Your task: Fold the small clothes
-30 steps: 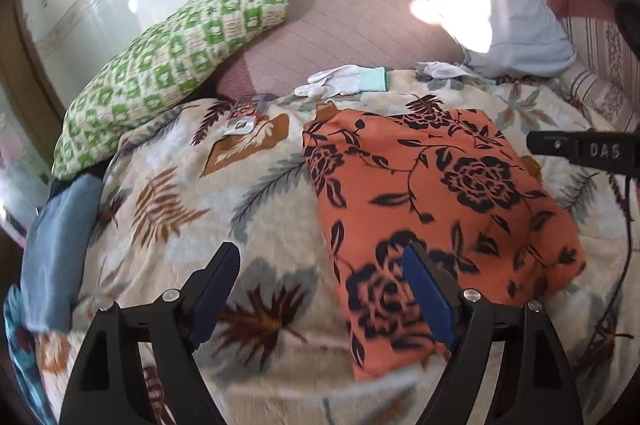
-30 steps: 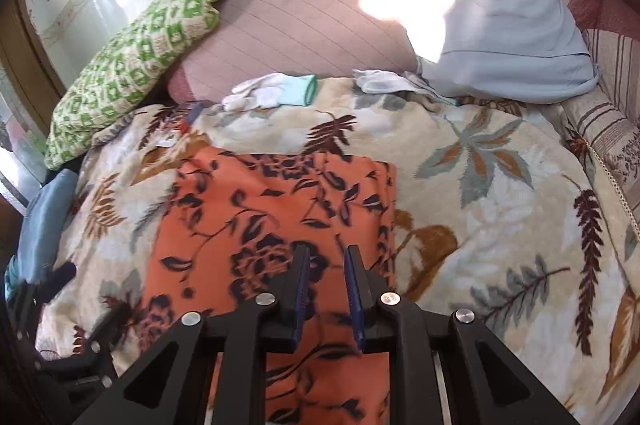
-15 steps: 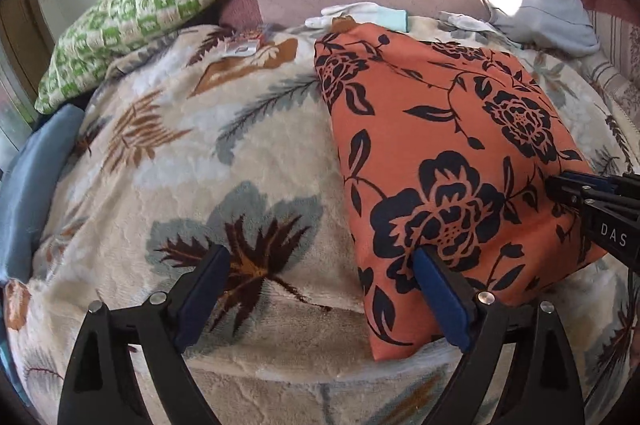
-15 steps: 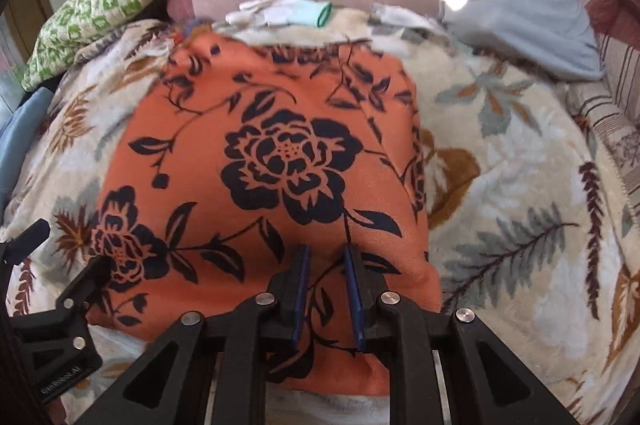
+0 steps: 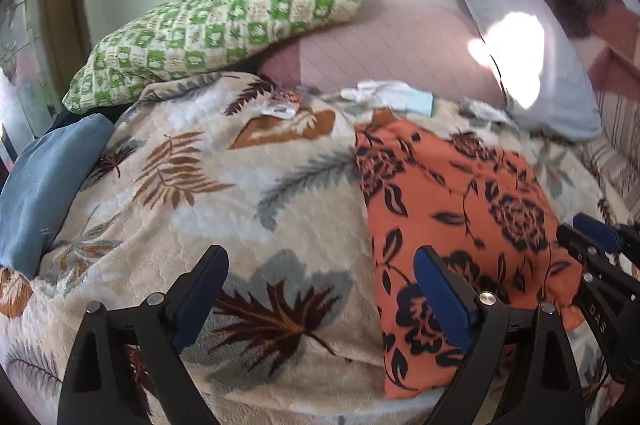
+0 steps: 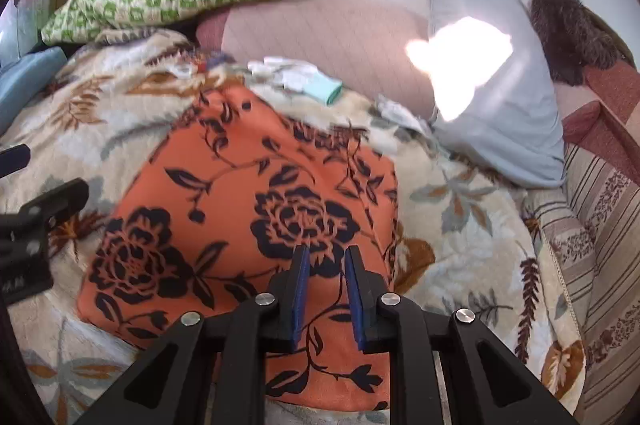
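Looking along the left gripper [image 5: 318, 289], its blue-padded jaws stand wide apart with nothing between them; the folded orange cloth with black flowers [image 5: 452, 213] lies flat on the cream leaf-printed blanket [image 5: 240, 193], its near edge by the right-hand jaw. Beyond the jaws sit a green-checked pillow [image 5: 216, 29] and a grey pillow [image 5: 516, 37], and the right gripper [image 5: 592, 239] shows at the far right. From the right wrist, the right gripper's [image 6: 325, 283] jaws are nearly together, gripping nothing, poised over the cloth's [image 6: 240, 201] near part, white gloves [image 6: 292, 73] far ahead
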Available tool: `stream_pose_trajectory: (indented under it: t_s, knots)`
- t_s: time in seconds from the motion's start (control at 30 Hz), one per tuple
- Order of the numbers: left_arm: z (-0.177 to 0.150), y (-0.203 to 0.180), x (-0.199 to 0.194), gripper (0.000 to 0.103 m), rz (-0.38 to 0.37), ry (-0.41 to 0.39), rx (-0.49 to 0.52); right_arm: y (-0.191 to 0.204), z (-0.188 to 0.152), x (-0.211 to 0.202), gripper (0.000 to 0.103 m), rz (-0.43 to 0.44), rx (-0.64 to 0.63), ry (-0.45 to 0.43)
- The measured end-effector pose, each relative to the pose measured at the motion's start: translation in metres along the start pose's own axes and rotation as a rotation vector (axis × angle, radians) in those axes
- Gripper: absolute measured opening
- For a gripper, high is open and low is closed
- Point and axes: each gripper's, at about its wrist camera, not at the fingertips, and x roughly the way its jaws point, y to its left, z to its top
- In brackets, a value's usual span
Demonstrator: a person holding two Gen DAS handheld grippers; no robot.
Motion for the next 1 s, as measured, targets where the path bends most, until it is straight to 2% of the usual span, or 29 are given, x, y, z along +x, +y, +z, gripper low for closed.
stream_pose_trajectory:
  t_s: [0.17,0.27,0.3,0.33,0.37,0.43,0.53,0.73,0.8,0.87,1.0]
  knots:
    - [0.006,0.006,0.010,0.094,-0.046,-0.001,-0.054,-0.007,0.005,-0.009,0.021,0.005,0.017,-0.059]
    - [0.008,0.004,0.017,0.094,-0.070,0.017,-0.082,-0.013,0.007,-0.003,0.031,-0.003,0.018,-0.062]
    - [0.009,0.003,0.020,0.094,-0.081,0.023,-0.081,-0.014,0.005,-0.001,0.045,-0.013,0.015,-0.070]
    - [0.010,0.001,0.023,0.094,-0.093,0.025,-0.075,-0.015,0.005,0.000,0.069,-0.020,0.014,-0.078]
    - [0.010,-0.001,0.025,0.094,-0.104,0.026,-0.068,-0.017,0.004,0.002,0.075,-0.022,0.016,-0.093]
    - [0.012,-0.004,0.030,0.094,-0.129,0.026,-0.054,-0.024,0.003,0.006,0.075,0.005,0.032,-0.107]
    - [0.015,-0.005,0.042,0.094,-0.163,0.057,-0.058,-0.052,0.002,0.024,0.075,0.180,0.152,-0.045]
    - [0.014,-0.011,0.072,0.094,-0.266,0.142,-0.063,-0.139,-0.008,0.074,0.075,0.477,0.560,0.063]
    - [0.016,-0.015,0.079,0.094,-0.292,0.149,-0.066,-0.155,-0.015,0.088,0.075,0.532,0.638,0.099]
    - [0.018,-0.019,0.084,0.094,-0.356,0.151,-0.075,-0.164,-0.022,0.101,0.075,0.584,0.688,0.129]
    - [0.016,-0.032,0.098,0.094,-0.471,0.237,-0.080,-0.175,-0.033,0.132,0.075,0.701,0.811,0.184]
